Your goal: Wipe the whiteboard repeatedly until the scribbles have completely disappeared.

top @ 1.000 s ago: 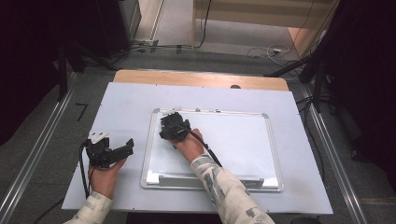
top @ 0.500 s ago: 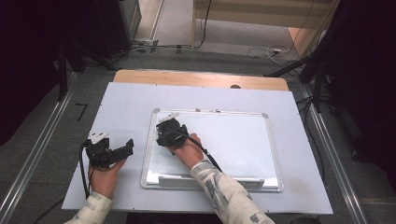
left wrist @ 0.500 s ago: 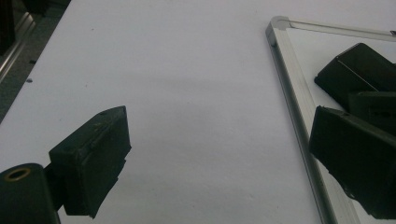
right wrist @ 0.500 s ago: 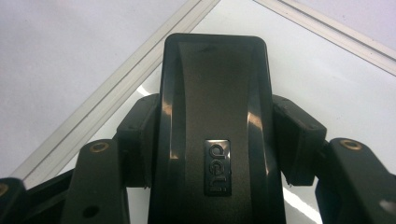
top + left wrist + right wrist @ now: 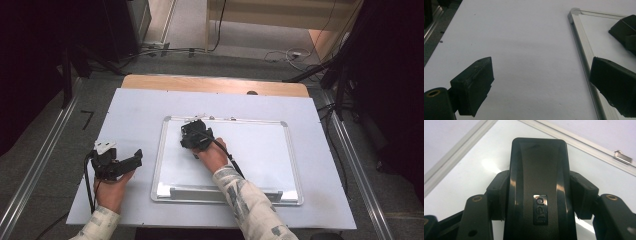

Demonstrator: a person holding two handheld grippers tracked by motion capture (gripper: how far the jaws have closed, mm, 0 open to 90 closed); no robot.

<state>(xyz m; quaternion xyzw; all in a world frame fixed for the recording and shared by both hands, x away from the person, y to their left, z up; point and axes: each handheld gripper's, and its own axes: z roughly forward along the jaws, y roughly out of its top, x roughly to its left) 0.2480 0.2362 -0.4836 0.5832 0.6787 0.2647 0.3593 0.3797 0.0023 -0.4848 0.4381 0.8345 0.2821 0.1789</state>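
Rt gripper [image 5: 192, 136] sits centre of the high view w/ its jaws clamped on the sides of a glossy black plastic eraser block [image 5: 538, 187] – rounded rectangular, embossed logo plate – pressed flat on the upper-left part of the smooth white, aluminium-framed whiteboard [image 5: 260, 150]. Lt gripper [image 5: 541, 85], lower left of the high view, has its matte black rubbery pads spread wide w/ nothing between them – it hovers over the plain pale matte table sheet [image 5: 135, 115], just beside the board's left metal frame edge.
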